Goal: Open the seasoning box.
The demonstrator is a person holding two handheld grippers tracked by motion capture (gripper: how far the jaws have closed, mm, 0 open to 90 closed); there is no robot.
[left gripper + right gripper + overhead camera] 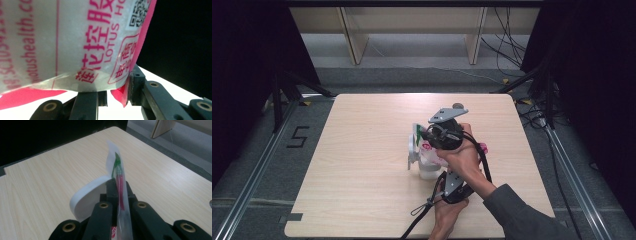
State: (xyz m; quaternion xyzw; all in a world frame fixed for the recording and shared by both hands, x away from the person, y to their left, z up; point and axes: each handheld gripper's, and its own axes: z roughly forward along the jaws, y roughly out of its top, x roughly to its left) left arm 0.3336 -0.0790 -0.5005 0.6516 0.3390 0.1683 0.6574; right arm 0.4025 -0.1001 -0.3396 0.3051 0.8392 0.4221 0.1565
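Where grey carpet surrounds it, pale wooden table (362, 200) stands.

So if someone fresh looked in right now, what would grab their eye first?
Probably the white plastic pouch with pink print, held up near the middle of the table between both grippers. The left gripper clamps its lower edge, the pink lettering looming close in the left gripper view. The right gripper is shut on the pouch's thin top edge, next to a white cup standing below it.
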